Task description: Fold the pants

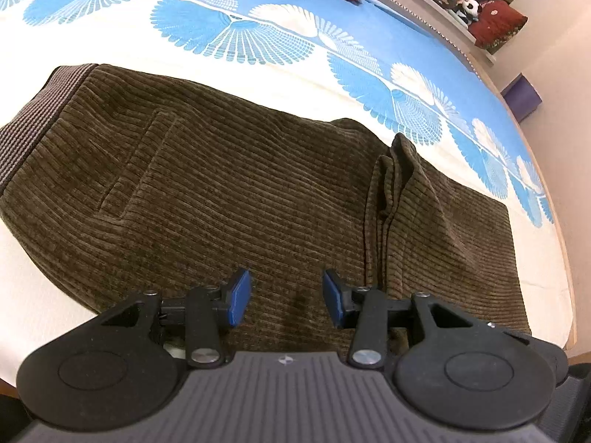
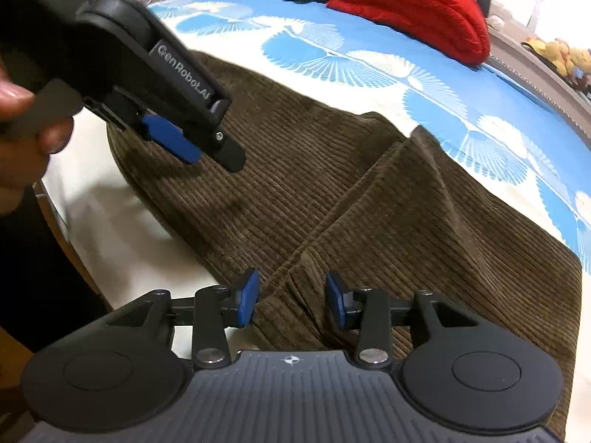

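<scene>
brown corduroy pants (image 1: 229, 192): lying folded on the blue-and-white bedspread (image 1: 258, 26). left gripper (image 1: 287, 301): jaws apart, nothing clamped, above the cloth. right gripper (image 2: 291, 301): jaws apart over a fold edge, pads off the fabric.

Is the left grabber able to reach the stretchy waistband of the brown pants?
Probably yes. The left gripper hangs open above the pants, and nothing lies between it and the waistband.
</scene>
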The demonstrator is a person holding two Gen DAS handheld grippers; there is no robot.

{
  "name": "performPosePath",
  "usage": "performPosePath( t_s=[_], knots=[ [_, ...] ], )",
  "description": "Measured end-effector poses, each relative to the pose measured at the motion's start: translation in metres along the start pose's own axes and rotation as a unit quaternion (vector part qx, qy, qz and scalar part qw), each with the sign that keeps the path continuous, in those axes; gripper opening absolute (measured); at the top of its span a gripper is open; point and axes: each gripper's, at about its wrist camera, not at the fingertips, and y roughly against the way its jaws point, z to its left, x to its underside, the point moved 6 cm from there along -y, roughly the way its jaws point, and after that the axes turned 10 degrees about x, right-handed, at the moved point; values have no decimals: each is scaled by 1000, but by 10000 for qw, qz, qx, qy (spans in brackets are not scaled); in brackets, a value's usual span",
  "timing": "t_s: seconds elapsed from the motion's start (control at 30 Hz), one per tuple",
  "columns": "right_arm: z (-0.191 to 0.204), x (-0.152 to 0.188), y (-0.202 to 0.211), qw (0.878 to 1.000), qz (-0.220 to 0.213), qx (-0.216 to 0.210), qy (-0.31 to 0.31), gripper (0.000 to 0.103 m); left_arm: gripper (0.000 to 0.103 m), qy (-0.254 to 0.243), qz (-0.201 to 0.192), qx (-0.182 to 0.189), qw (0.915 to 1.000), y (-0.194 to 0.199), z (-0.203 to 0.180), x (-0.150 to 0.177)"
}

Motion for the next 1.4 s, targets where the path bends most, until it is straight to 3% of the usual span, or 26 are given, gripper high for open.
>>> performPosePath(
  t_s=[0.03, 0.07, 0.23, 0.37, 0.4, 0.43, 0.47, 0.53, 0.57, 0.63, 0.7, 0.73, 0.77, 0.93, 1.03, 1.1, 1.17, 1.23, 1.3, 1.4],
  knots=[
    [0, -2, 0, 10000, 14, -4, -7, 20, 48, 19, -20, 29, 10000, 2, 0, 0],
    [-3, -6, 5, 10000, -17, 46, 30, 13, 48, 30, -46, 59, 10000, 3, 0, -2],
    [-13, -28, 39, 9984, -522, 198, 2, 13, 48, 88, -178, 184, 9996, 13, 1, -6],
    [-1, -11, 30, 9990, -218, -79, 374, 18, 48, 137, -132, 132, 9997, 10, 4, -7],
    [4, -4, 26, 9987, -99, -144, 488, 21, 48, 154, -129, 133, 9997, 9, 5, -7],
    [8, -1, 25, 9984, -98, -156, 538, 30, 48, 169, -129, 137, 9997, 9, 5, -7],
    [12, 1, 26, 9982, -161, -189, 544, 49, 48, 171, -130, 142, 9997, 10, 5, -7],
    [19, 3, 25, 9980, -231, -216, 543, 74, 48, 150, -121, 157, 9997, 11, 4, -5],
    [24, 5, 22, 9974, -243, -176, 658, 75, 48, 141, -118, 157, 9997, 10, 5, -5],
    [32, 9, 10, 9942, -205, 57, 1051, 72, 48, 135, -126, 132, 9997, 9, 5, -6],
    [37, 13, 2, 9880, -181, 387, 1481, 55, 48, 190, -137, 104, 9997, 10, 6, -6],
    [34, 13, 1, 9868, -181, 481, 1536, 39, 48, 220, -138, 107, 9996, 10, 8, -5],
    [29, 9, 3, 9886, -191, 446, 1424, 33, 48, 233, -142, 114, 9996, 11, 8, -5],
    [-20, -25, 30, 9988, -317, 81, 373, 22, 48, 291, -232, 141, 9992, 14, 10, -8],
    [-67, -60, 56, 9959, -612, 251, -621, 22, 48, 378, -273, 157, 9988, 15, 12, -9],
    [-96, -79, 83, 9847, -1001, 367, -1382, 22, 48, 418, -316, 175, 9985, 17, 13, -11],
    [-106, -86, 105, 9742, -1341, 518, -1741, 22, 48, 467, -365, 188, 9981, 19, 15, -14],
    [-96, -81, 108, 9733, -1415, 585, -1709, 22, 48, 521, -387, 143, 9978, 21, 18, -14],
    [-69, -66, 87, 9809, -1202, 465, -1459, 22, 48, 572, -353, 108, 9977, 20, 22, -12],
    [-30, -28, 26, 9891, -194, 158, -1452, 29, 48, 612, -307, 180, 9975, 19, 22, -12]
  ],
)
